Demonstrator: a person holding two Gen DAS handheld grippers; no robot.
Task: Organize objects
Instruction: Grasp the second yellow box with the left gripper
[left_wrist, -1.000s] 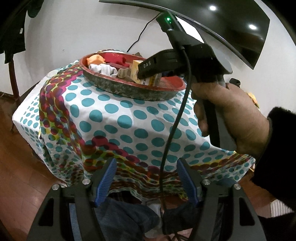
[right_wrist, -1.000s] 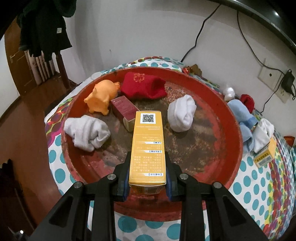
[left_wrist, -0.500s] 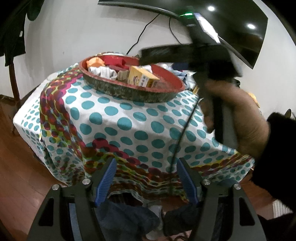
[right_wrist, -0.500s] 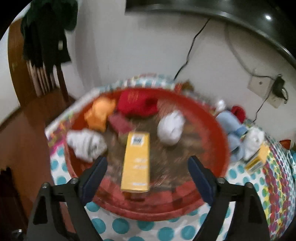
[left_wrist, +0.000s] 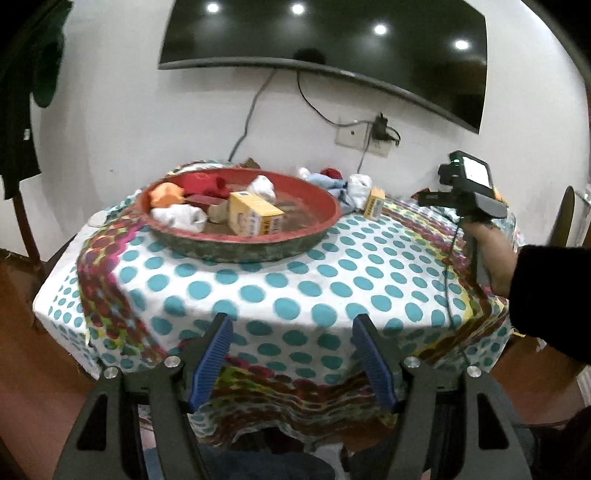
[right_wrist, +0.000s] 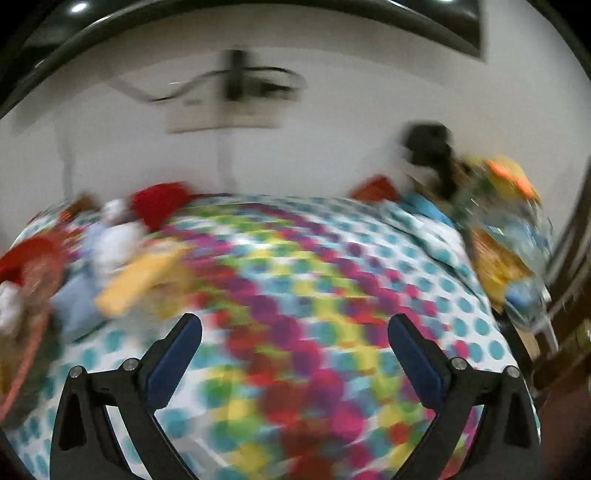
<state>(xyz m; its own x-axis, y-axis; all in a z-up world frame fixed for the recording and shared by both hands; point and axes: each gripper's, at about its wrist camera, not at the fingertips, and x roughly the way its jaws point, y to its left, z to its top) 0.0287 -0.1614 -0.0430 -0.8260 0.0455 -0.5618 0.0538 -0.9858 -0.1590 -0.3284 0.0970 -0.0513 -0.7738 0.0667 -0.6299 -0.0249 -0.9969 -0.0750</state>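
— Where the left gripper (left_wrist: 291, 354) hangs off the counter's near edge, what do its fingers (left_wrist: 212, 354) show?
— Spread wide, nothing between them. Dotted cloth (left_wrist: 295, 280) fills the gap.

— And the tray?
— Red tray (left_wrist: 236, 240) sits at about 11 o'clock on the counter (left_wrist: 59, 273). Inside: yellow box (left_wrist: 253, 216) lying near the front rim, orange toy (left_wrist: 166, 194) and red cloth (left_wrist: 201, 182) toward the back, one white sock (left_wrist: 181, 218) at the left, another (left_wrist: 263, 186) behind the box.

— Anything outside the tray?
— Small yellow box (left_wrist: 373, 203) at 1 o'clock, just beside a heap of blue and white socks (left_wrist: 347, 188).

— Right gripper?
— Right gripper (right_wrist: 295, 358) is over the cloth with fingers (right_wrist: 173, 360) wide apart, empty. Its view is badly blurred. From the left view, a hand (left_wrist: 493, 254) holds its handle at 3 o'clock.
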